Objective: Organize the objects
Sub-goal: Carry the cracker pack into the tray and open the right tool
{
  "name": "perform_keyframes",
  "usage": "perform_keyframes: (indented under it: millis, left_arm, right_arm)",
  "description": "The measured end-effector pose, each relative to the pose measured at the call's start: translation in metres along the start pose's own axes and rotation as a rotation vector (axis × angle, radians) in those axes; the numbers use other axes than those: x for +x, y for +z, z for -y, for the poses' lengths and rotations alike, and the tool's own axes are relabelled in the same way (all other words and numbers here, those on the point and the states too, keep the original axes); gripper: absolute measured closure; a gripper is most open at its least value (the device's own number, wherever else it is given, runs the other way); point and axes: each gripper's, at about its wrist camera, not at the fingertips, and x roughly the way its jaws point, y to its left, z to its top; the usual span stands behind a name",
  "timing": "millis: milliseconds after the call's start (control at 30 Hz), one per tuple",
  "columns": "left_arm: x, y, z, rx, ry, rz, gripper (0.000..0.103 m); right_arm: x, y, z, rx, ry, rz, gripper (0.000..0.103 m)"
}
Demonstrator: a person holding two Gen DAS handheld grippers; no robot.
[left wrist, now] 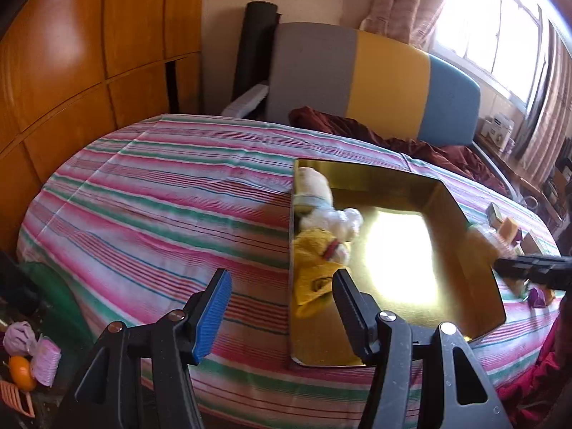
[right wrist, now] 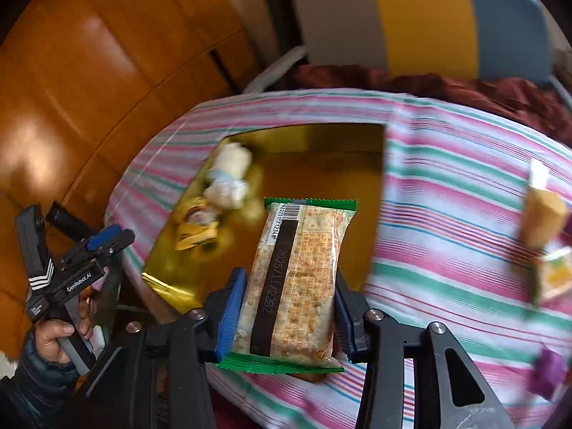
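My right gripper (right wrist: 287, 307) is shut on a clear snack packet (right wrist: 298, 279) with green sealed ends, held in the air above the near edge of a gold tray (right wrist: 321, 143). In the tray's left part lie a white plush toy (right wrist: 228, 175) and a yellow toy (right wrist: 195, 230). In the left wrist view, my left gripper (left wrist: 280, 307) stands open and empty over the near left corner of the gold tray (left wrist: 464, 250), just in front of the yellow toy (left wrist: 314, 264) and white plush (left wrist: 321, 203). The right gripper's tip (left wrist: 536, 268) enters at the right edge.
The tray lies on a bed with a striped cloth (left wrist: 161, 196). Small boxes and a purple item (right wrist: 547, 375) lie on the cloth to the right (right wrist: 543, 221). A wooden wardrobe (left wrist: 71, 71) stands left, a padded headboard (left wrist: 375, 82) behind. A hand (right wrist: 53, 336) grips the left gripper's handle.
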Motion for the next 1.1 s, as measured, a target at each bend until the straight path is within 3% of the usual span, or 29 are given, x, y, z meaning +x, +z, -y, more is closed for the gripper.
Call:
perform_keyframes:
  millis: [200,267,300,367,433,567,700,800,967,1100]
  left_arm:
    - [0.003,-0.003,-0.02,-0.074,0.01,0.003,0.043]
    - [0.006,-0.005,-0.02,-0.076,0.005,-0.003,0.043]
    - [0.006,-0.006,-0.02,-0.075,0.004,-0.005,0.043]
    - [0.008,-0.007,-0.02,-0.075,-0.003,-0.009,0.043]
    - [0.009,-0.007,-0.021,-0.075,-0.003,-0.009,0.043]
    - [0.012,-0.01,-0.017,-0.067,-0.002,-0.02,0.043]
    - [0.008,-0.012,-0.006,-0.033,-0.001,-0.008,0.043]
    - [0.005,-0.013,0.006,0.008,-0.006,0.0,0.043]
    - [0.003,-0.016,0.034,0.088,-0.037,-0.001,0.043]
    - [0.001,-0.019,0.059,0.15,-0.074,0.001,0.043]
  right_arm:
    - [0.084,0.009,-0.055,-0.01,0.066,-0.104,0.057]
    - [0.107,0.009,-0.066,0.019,0.123,-0.138,0.055]
    - [0.116,0.009,-0.07,0.04,0.169,-0.158,0.053]
    - [0.131,0.006,-0.074,0.091,0.255,-0.202,0.04]
    - [0.133,0.001,-0.078,0.078,0.271,-0.2,0.04]
    - [0.127,-0.008,-0.077,0.039,0.253,-0.202,0.04]
    - [0.108,-0.013,-0.068,0.016,0.191,-0.146,0.04]
    - [0.086,-0.018,-0.061,-0.012,0.124,-0.089,0.033]
    - [0.055,-0.022,-0.036,-0.018,0.039,-0.021,0.026]
    - [0.028,-0.023,-0.003,0.01,-0.032,0.017,0.025]
